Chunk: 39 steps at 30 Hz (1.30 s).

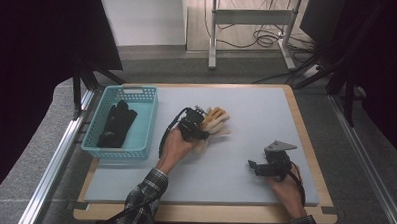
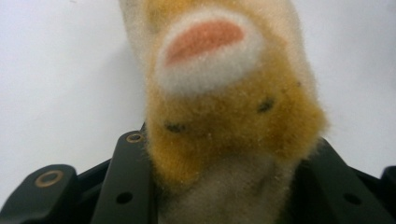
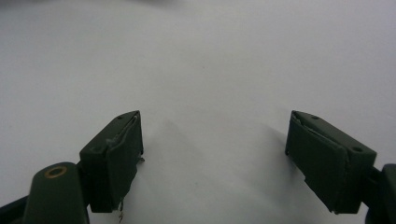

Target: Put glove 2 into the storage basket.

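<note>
A fuzzy cream-and-orange paw glove lies near the middle of the grey mat, and my left gripper is shut on its near end. In the left gripper view the glove hangs close to the camera, showing a pink pad ringed in white and pinched between the two black jaws. Near the front right of the mat my right gripper rests low in a hand; its jaws stand wide open over bare mat with nothing between them.
A teal plastic basket stands at the mat's left edge with a black glove inside. The grey mat covers a wooden tabletop. Metal rails run along both sides, and a desk frame with cables stands beyond the far edge.
</note>
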Each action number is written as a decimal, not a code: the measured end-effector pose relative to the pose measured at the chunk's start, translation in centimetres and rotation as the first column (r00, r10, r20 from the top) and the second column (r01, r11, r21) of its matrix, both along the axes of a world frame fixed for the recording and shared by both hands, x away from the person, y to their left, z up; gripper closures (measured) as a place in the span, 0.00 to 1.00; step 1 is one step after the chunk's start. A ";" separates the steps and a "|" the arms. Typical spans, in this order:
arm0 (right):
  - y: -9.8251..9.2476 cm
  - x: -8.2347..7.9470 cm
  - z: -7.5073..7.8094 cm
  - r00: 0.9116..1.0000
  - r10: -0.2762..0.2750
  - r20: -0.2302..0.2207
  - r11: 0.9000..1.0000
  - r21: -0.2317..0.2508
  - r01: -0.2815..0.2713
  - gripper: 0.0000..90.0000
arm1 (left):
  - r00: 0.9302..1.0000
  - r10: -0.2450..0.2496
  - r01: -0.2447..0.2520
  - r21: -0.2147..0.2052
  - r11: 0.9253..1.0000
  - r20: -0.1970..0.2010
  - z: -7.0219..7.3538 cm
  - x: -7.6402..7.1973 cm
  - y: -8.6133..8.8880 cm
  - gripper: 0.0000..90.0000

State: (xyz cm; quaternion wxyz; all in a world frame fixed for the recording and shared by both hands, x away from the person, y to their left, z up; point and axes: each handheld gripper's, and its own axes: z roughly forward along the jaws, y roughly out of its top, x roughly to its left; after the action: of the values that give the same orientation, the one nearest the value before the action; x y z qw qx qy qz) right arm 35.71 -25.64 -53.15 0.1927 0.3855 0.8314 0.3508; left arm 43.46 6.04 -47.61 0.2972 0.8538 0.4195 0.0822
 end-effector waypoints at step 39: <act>0.0 0.0 0.0 1.000 0.000 0.001 1.000 0.000 0.000 0.20 | 0.912 0.399 -0.402 0.013 0.915 0.096 7.1 -1.2 18.1 0.63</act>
State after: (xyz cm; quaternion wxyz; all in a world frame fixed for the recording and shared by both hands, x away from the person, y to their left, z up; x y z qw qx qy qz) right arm 35.71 -25.64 -53.15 0.1930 0.3852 0.8314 0.3510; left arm 42.30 24.11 -40.49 0.2788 0.7498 0.5701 0.1871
